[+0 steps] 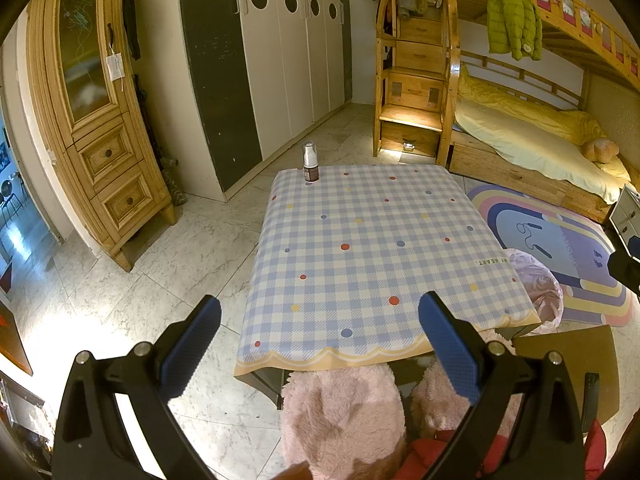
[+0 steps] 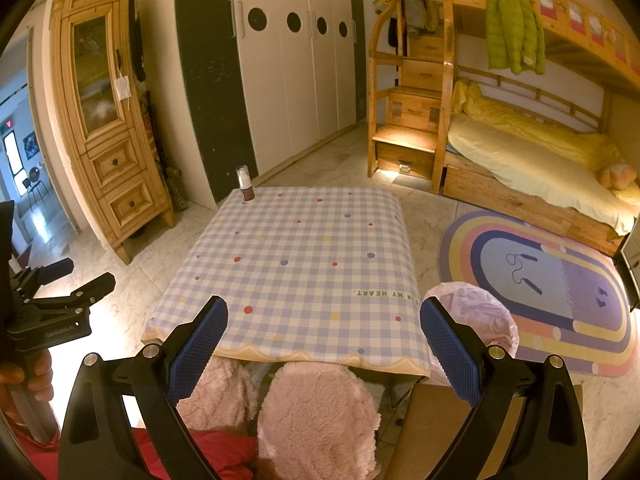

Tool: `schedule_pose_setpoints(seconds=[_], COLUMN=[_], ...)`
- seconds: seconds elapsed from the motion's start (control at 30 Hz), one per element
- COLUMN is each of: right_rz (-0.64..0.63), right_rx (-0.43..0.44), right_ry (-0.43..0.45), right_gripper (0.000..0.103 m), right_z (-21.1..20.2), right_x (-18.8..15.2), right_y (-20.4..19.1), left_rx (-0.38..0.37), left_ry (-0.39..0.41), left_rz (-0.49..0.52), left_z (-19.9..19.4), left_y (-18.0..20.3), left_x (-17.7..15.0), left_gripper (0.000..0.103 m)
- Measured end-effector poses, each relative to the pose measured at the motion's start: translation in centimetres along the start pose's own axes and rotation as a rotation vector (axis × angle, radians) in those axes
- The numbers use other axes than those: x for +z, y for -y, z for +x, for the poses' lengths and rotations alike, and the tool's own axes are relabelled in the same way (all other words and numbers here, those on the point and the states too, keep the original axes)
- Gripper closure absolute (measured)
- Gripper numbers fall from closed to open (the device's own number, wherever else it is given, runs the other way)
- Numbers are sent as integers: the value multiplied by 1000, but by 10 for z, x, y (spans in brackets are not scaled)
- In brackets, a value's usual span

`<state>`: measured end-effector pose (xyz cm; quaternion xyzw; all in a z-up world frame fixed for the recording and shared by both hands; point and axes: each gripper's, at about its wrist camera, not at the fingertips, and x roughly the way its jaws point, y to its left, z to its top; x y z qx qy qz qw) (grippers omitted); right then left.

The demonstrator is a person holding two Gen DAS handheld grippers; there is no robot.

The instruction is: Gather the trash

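A small brown bottle with a white pump and clear cap stands upright at the far left corner of the checked tablecloth table; the right wrist view shows the same bottle on the table. A bin lined with a pink bag sits on the floor at the table's right side, seen closer as the bin in the right wrist view. My left gripper is open above the table's near edge, holding nothing. My right gripper is open too, empty, over the near edge.
A wooden cabinet and white wardrobe line the left and back walls. A wooden bunk bed and a rainbow rug are to the right. A person's pink fluffy knees and a brown chair seat lie below the near edge.
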<state>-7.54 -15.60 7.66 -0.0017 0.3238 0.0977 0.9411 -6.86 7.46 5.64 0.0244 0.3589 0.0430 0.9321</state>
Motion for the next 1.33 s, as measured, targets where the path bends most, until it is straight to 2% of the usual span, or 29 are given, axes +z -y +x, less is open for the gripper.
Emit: schedule_pose_setpoints(seconds=[0.87, 1.1, 1.23, 1.33], right_rz=[5, 10, 32, 81], right_rx=[1, -3, -14, -26], right_ry=[-4, -7, 2, 20], right_gripper=[7, 7, 7, 7], right_z=[-2, -2, -2, -1], right_x=[-6, -6, -14, -19], right_y=[-1, 1, 11, 34], left_rx=[2, -17, -17, -29], left_ry=[-4, 22, 16, 10], left_rz=[5, 5, 8, 0], left_z=[0, 2, 6, 13], left_y=[5, 7, 8, 11], left_x=[-3, -3, -1, 0], left_gripper=[7, 7, 7, 7])
